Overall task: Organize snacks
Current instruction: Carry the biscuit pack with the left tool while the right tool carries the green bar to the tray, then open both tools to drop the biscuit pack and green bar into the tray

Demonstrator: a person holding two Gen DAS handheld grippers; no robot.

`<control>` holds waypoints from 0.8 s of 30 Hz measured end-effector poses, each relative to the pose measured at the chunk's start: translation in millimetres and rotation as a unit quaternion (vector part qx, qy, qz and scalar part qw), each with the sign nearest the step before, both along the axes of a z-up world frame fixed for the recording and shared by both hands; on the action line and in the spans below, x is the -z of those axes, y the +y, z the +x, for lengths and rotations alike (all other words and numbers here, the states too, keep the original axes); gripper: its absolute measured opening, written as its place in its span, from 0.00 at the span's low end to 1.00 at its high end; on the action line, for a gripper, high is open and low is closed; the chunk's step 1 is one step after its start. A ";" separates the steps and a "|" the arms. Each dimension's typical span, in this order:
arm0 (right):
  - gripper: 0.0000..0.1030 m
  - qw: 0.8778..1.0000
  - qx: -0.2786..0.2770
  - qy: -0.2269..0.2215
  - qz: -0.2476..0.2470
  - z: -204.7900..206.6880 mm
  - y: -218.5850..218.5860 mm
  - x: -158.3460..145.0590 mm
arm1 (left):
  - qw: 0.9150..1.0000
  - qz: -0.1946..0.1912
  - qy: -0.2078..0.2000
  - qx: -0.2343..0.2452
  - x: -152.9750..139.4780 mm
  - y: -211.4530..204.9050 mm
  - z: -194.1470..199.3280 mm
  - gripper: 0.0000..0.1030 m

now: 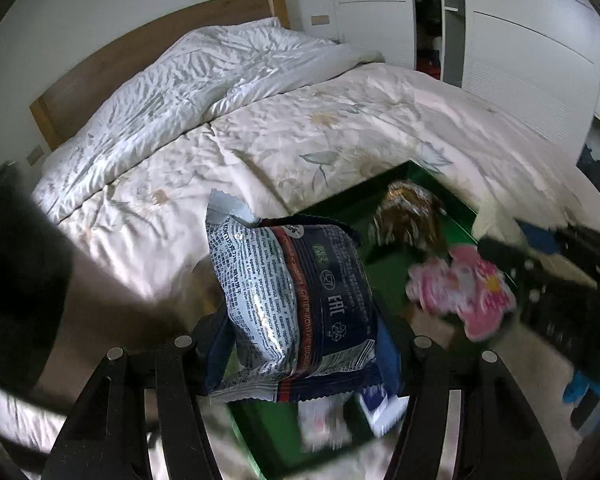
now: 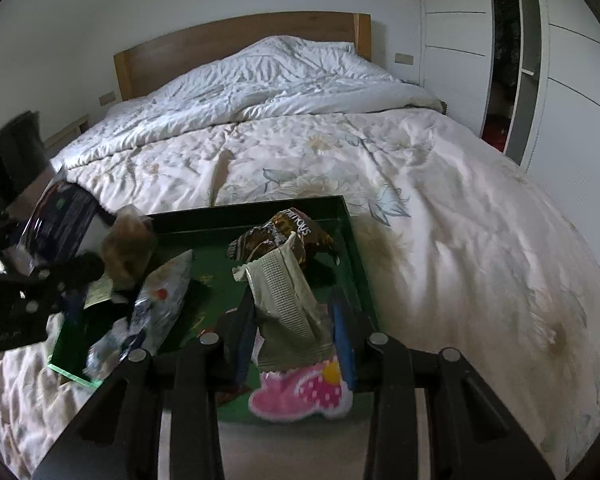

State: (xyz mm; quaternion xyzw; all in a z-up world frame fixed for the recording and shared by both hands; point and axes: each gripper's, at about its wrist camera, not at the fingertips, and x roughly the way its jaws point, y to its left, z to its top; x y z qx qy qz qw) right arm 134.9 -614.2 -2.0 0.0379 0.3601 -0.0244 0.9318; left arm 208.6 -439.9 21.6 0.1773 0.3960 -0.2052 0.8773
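A bed [image 2: 420,200] carries a green tray [image 2: 352,240] of snacks. Above it, the left tongs [image 1: 300,344] grip a navy-and-silver packet [image 1: 296,292], and the right tongs [image 2: 296,340] grip a grey-green wrapper [image 2: 288,308] over a pink packet [image 2: 300,392].

The tray [image 2: 352,240] sits on the bed [image 2: 440,208], toward its foot, with the headboard [image 2: 236,40] far behind it. In the tray, a crinkled packet [image 2: 292,232] lies at the back right corner and another packet [image 2: 160,300] at the left, while the wardrobe [image 2: 572,92] stands right of the tray, beyond the bed's edge.
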 end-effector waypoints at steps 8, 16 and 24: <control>0.05 0.999 0.014 0.031 -0.016 37.2 -14.2 23.5 | 1.000 -0.010 0.018 -0.008 23.2 -25.7 34.1 0.54; 0.08 0.996 0.015 0.081 -0.042 59.3 -12.9 47.4 | 1.000 0.002 0.028 -0.007 48.6 -41.9 45.0 0.54; 0.08 0.995 0.013 0.087 -0.041 62.2 -10.5 57.6 | 0.999 0.007 0.030 -0.008 59.3 -48.7 52.0 0.54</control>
